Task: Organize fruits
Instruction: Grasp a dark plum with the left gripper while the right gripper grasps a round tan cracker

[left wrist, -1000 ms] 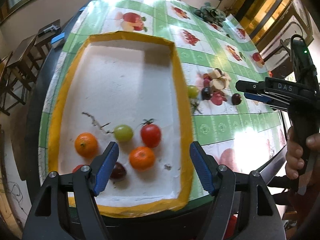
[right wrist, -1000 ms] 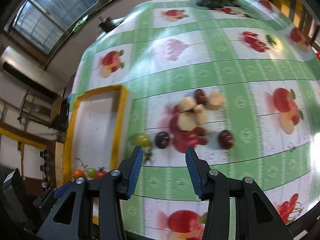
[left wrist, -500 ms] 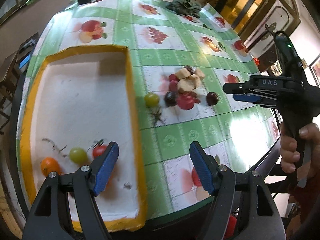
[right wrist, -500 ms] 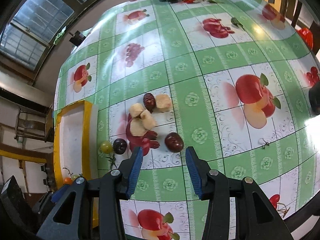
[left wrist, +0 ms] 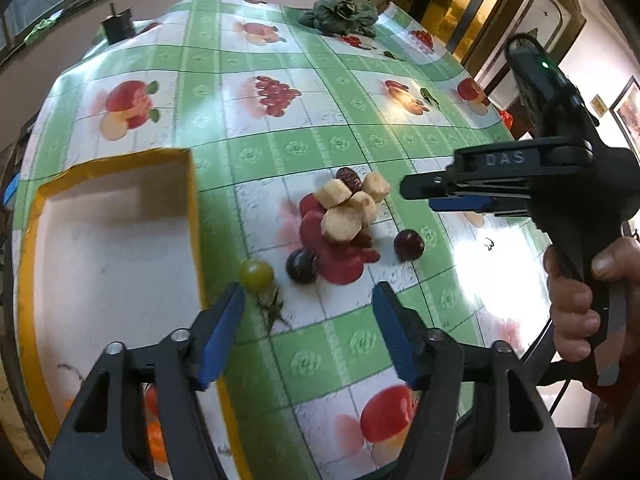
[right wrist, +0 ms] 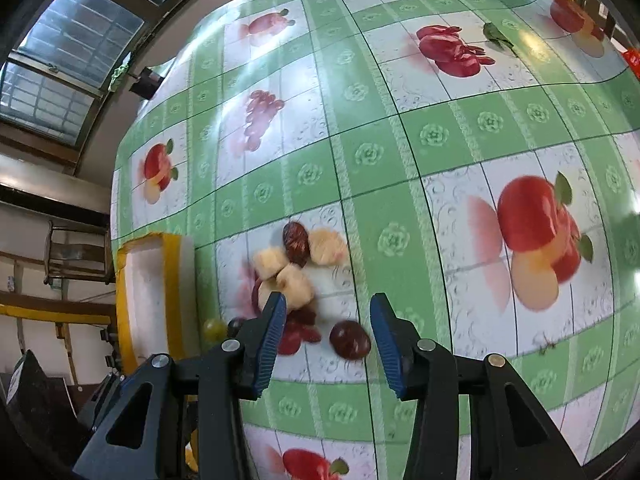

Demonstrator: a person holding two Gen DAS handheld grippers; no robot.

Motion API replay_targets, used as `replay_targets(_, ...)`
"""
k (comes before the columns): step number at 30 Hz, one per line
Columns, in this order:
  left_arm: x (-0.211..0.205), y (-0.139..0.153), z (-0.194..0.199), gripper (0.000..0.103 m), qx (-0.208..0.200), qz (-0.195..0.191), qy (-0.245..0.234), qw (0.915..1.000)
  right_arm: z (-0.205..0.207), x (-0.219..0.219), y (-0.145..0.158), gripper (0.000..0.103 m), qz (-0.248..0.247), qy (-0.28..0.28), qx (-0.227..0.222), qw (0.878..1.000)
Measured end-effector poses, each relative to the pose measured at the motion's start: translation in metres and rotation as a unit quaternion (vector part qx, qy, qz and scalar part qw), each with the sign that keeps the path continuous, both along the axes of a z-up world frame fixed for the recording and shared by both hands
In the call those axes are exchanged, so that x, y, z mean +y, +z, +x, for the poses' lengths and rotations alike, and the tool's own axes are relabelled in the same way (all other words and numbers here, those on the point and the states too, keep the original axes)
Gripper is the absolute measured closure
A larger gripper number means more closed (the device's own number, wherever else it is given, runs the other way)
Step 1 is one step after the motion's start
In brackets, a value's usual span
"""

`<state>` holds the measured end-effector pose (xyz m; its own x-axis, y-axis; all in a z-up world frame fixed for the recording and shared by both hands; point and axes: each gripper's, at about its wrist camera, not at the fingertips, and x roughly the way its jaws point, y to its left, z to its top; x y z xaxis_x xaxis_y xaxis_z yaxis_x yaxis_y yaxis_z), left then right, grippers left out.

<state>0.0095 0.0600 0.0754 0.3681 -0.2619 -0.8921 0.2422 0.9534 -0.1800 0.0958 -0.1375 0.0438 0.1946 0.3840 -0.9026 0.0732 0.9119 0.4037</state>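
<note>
Loose fruit lies on the green checked tablecloth: pale chunks point(left wrist: 344, 216), a brown date point(left wrist: 349, 178), a dark red round fruit point(left wrist: 409, 245), a dark grape point(left wrist: 302, 266) and a green tomato point(left wrist: 256, 275). My left gripper point(left wrist: 310, 300) hovers just short of the grape and the tomato. Its jaws are closing and nothing is pressed between them. My right gripper point(right wrist: 328, 308) is open, and the dark red round fruit point(right wrist: 350, 339) lies on the cloth between its fingers, untouched. The white foam tray point(left wrist: 192, 216) with a yellow rim stands at the left, and orange fruit point(left wrist: 154, 436) shows in it behind my left finger.
A bunch of dark green leaves point(left wrist: 340, 12) and a small dark object point(left wrist: 118, 26) sit at the table's far edge. A person's hand point(left wrist: 576, 312) holds the right gripper's handle at the right. Chairs stand beyond the table's left side.
My left gripper has swung from over the tray to the loose fruit, and its jaws have narrowed. My right gripper has come closer to the table, so the dark red fruit now sits between its fingers.
</note>
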Motion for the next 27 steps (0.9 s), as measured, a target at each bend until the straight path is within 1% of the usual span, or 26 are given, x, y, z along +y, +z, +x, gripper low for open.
replay_targets(2,-0.004,-0.003,0.006,0.044,-0.002,0.003,-0.003,1.0000,0.008,0.004,-0.004,0.058,0.002,0.012,-0.001,1.000)
replay_targets(4,-0.007,-0.005,0.010,0.044,-0.001,0.005,-0.007,1.0000,0.014,0.007,-0.007,0.059,-0.006,0.020,-0.005,1.000)
replay_targets(5,-0.010,-0.007,0.012,0.045,0.000,0.008,-0.011,0.9999,0.018,0.007,-0.010,0.059,-0.007,0.021,-0.002,1.000)
replay_targets(6,-0.011,-0.008,0.014,0.050,0.002,0.009,-0.015,0.9998,0.022,0.006,-0.012,0.059,-0.005,0.019,0.003,1.000)
replay_targets(7,-0.013,-0.010,0.016,0.051,0.004,0.012,-0.018,0.9998,0.025,0.006,-0.015,0.061,-0.001,0.019,0.007,1.000)
replay_targets(11,-0.017,-0.013,0.020,0.051,0.006,0.018,-0.023,0.9996,0.032,0.015,-0.022,0.067,-0.008,0.036,0.016,0.999)
replay_targets(14,-0.020,-0.015,0.023,0.051,0.006,0.023,-0.029,0.9993,0.034,0.023,-0.028,0.072,-0.039,0.050,0.023,0.998)
replay_targets(17,-0.024,-0.017,0.026,0.051,0.006,0.030,-0.038,0.9988,0.033,0.025,-0.029,0.077,-0.039,0.052,0.016,0.998)
replay_targets(20,-0.029,-0.022,0.030,0.052,0.010,0.041,-0.046,0.9981,0.031,0.027,-0.028,0.078,-0.053,0.057,0.008,0.997)
replay_targets(23,-0.036,-0.028,0.032,0.062,0.016,0.051,-0.061,0.9967,0.029,0.024,-0.028,0.078,-0.058,0.055,0.009,0.997)
replay_targets(25,-0.039,-0.032,0.032,0.063,0.018,0.062,-0.070,0.9954,0.029,0.020,-0.027,0.078,-0.061,0.056,0.010,0.997)
replay_targets(27,-0.043,-0.038,0.033,0.070,0.022,0.074,-0.078,0.9940,0.027,0.018,-0.027,0.078,-0.059,0.054,0.012,0.997)
